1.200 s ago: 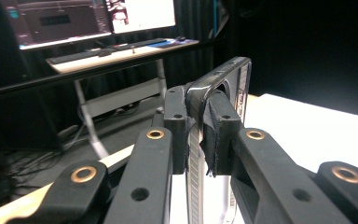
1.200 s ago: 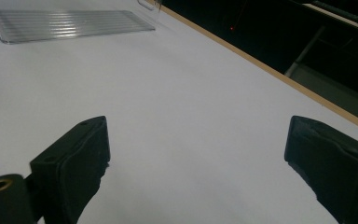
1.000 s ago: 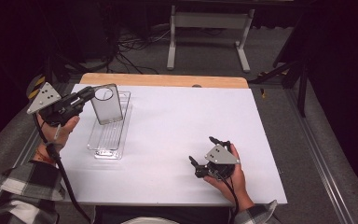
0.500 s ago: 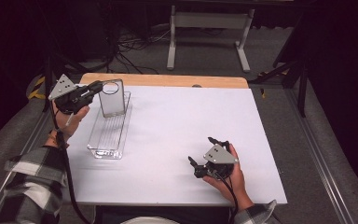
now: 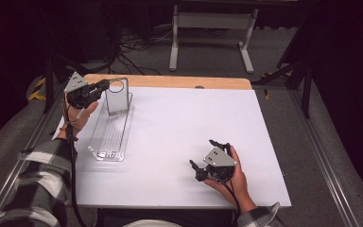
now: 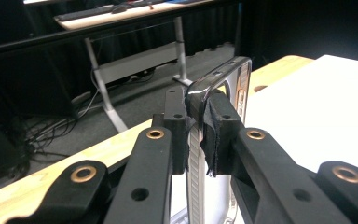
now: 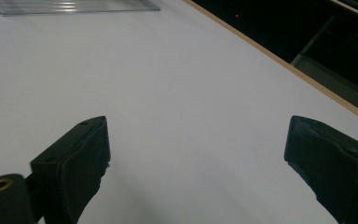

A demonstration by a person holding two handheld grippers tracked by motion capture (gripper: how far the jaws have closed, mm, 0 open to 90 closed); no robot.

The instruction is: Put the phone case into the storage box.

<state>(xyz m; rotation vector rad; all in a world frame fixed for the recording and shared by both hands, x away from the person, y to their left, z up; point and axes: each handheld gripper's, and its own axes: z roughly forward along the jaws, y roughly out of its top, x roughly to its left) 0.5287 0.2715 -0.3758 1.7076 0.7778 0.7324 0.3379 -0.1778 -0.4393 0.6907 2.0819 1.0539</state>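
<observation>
Left gripper [image 5: 100, 88] raised, fingers clamped on clear panel [image 5: 116, 97], right gripper [image 5: 209, 158] resting on table [image 5: 179, 123], fingers apart

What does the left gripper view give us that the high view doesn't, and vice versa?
Left gripper view alone: the left gripper pads pressed on the edge of the clear panel, close up. High view alone: the clear tray lying on the white table, the panel standing at the tray's far end, and the right gripper, open, resting on the table apart from the tray. Both: the panel in the left gripper, the table's wooden far edge, the metal stand behind.
</observation>
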